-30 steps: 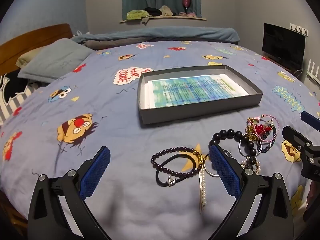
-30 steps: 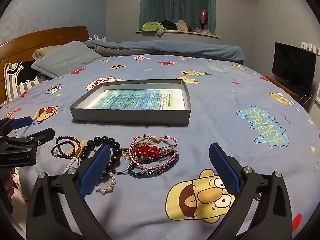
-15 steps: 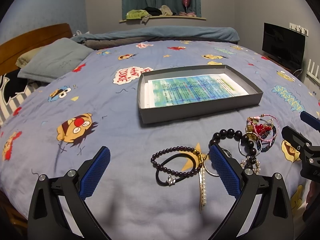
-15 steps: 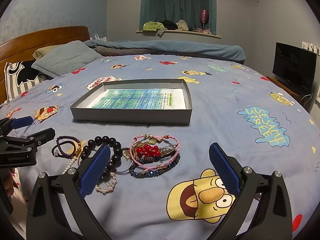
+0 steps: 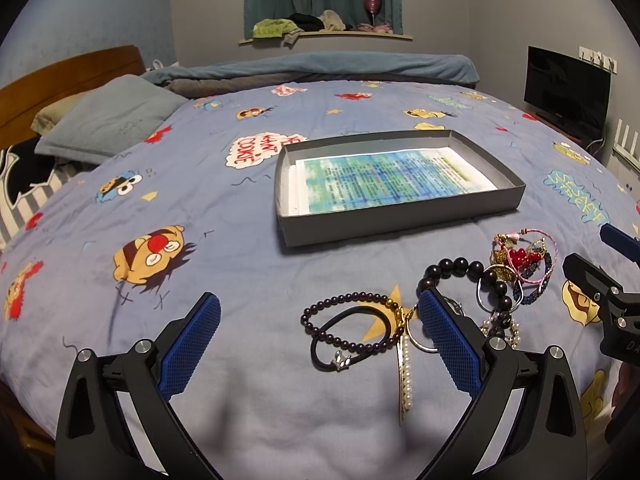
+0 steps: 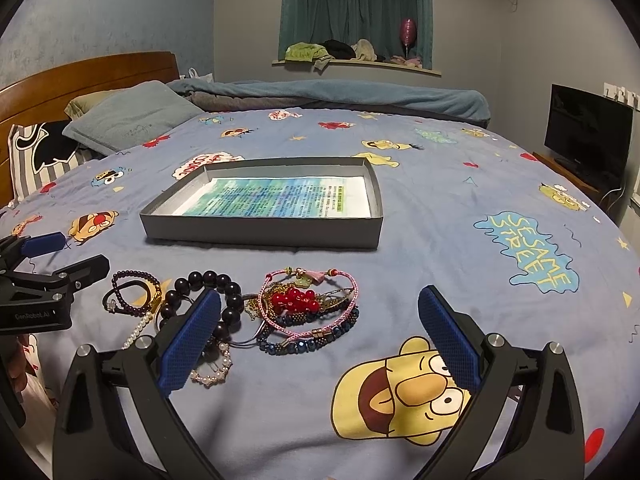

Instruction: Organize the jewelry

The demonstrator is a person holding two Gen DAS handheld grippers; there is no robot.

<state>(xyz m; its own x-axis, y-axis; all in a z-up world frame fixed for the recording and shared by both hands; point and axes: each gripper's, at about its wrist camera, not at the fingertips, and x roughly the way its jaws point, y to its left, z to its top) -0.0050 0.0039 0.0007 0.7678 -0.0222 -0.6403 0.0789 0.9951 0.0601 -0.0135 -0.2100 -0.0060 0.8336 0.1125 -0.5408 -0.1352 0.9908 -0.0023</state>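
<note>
A pile of jewelry lies on the blue cartoon bedspread in front of a shallow grey box [image 5: 400, 224] [image 6: 260, 234] lined with printed paper. In the left wrist view I see a dark small-bead bracelet [image 5: 348, 322], a black hair tie [image 5: 352, 356], a pearl strand [image 5: 406, 372] and a large black-bead bracelet [image 5: 460, 270]. In the right wrist view a pink cord bracelet with red beads [image 6: 308, 300] lies over a blue bead bracelet [image 6: 308, 338]. My left gripper [image 5: 318, 348] is open around the small-bead bracelet. My right gripper [image 6: 318, 348] is open just right of the pile.
Pillows [image 6: 132, 120] and a wooden headboard [image 6: 80, 76] are at the left. A folded blanket [image 6: 340, 96] lies at the far end of the bed. A TV [image 6: 588, 136] stands at the right. A windowsill [image 6: 356, 60] holds clothes.
The right wrist view has shifted slightly closer to the jewelry pile. The left gripper has barely moved. Both stay open.
</note>
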